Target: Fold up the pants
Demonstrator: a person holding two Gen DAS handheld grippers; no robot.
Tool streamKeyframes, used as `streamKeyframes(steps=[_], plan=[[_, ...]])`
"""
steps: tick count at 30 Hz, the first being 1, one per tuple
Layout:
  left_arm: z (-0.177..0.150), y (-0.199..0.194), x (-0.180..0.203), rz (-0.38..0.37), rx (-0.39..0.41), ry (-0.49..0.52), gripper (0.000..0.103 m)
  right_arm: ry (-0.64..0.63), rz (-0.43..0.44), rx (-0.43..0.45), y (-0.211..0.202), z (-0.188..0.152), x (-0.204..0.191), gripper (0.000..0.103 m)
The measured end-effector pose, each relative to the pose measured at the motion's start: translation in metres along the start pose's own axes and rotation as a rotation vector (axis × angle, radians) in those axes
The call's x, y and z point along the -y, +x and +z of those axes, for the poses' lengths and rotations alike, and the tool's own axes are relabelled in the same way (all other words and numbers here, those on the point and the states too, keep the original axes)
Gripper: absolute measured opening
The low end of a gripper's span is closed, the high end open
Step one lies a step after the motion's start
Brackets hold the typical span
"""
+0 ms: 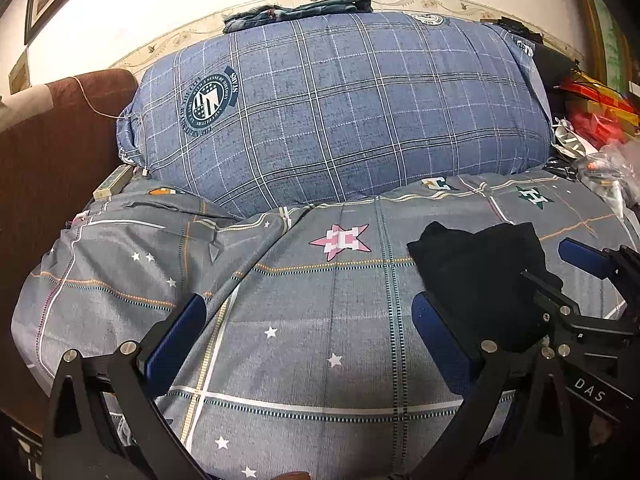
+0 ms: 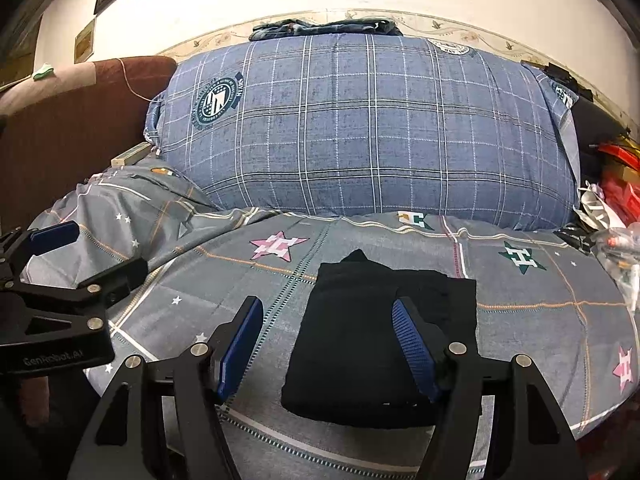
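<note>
- the bedspread [image 2: 540, 320], grey with plaid lines and stars, fills the lower half of both views and carries everything else; behind it, across the middle of the frame, a big blue plaid pillow [image 2: 360, 128] leans against the wall, with some folded denim [image 2: 328, 26] lying on top of it.
- the pants [image 2: 360, 340] lie on the bedspread as a compact black bundle, already folded to a small packet by the look of it, sitting at centre-bottom of the right wrist view and at the right edge [image 1: 480, 276] of the left wrist view. its long axis runs away from the camera toward the pillow, with a small peak of cloth at the far end.
- the right gripper [image 2: 328, 344] is the nearer tool: spread wide, holding nothing, one blue pad [image 2: 412, 348] in front of the bundle and the other on bare bedspread to the left of it. whether the pad touches the cloth i cannot tell.
- the left gripper [image 1: 312, 344] is also spread and empty, over bare bedspread; the pants lie to its right, beside its right pad.
- i'd judge that any last tuck or pressing falls to the right gripper.
- no containers in sight; at the right edge there is only a loose clutter of red packaging [image 2: 616, 184] and plastic.
</note>
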State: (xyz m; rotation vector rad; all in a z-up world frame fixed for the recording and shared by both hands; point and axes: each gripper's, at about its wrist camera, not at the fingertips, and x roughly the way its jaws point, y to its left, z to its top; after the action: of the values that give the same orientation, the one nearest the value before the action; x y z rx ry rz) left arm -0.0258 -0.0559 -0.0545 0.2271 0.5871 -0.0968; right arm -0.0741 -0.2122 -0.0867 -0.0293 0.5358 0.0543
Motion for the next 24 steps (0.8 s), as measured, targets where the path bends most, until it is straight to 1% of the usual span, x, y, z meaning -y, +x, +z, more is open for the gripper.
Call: streamKeyframes(steps=[6, 13, 19, 24], plan=[[0.000, -0.002, -0.001, -0.009, -0.006, -0.008, 0.103, -0.007, 0.005, 0.000, -0.004, 0.001, -0.004, 0.069], [-0.003, 0.000, 0.004, -0.028, -0.031, -0.003, 0.103, -0.010, 0.000, -0.005, -0.005, 0.001, -0.004, 0.069], [-0.007, 0.005, 0.005, -0.037, -0.061, -0.010, 0.103, -0.032, -0.011, -0.028, -0.001, -0.002, -0.007, 0.070], [-0.010, 0.010, 0.003, -0.031, -0.088, -0.020, 0.103, -0.023, -0.010, -0.062, 0.007, -0.008, -0.006, 0.071]])
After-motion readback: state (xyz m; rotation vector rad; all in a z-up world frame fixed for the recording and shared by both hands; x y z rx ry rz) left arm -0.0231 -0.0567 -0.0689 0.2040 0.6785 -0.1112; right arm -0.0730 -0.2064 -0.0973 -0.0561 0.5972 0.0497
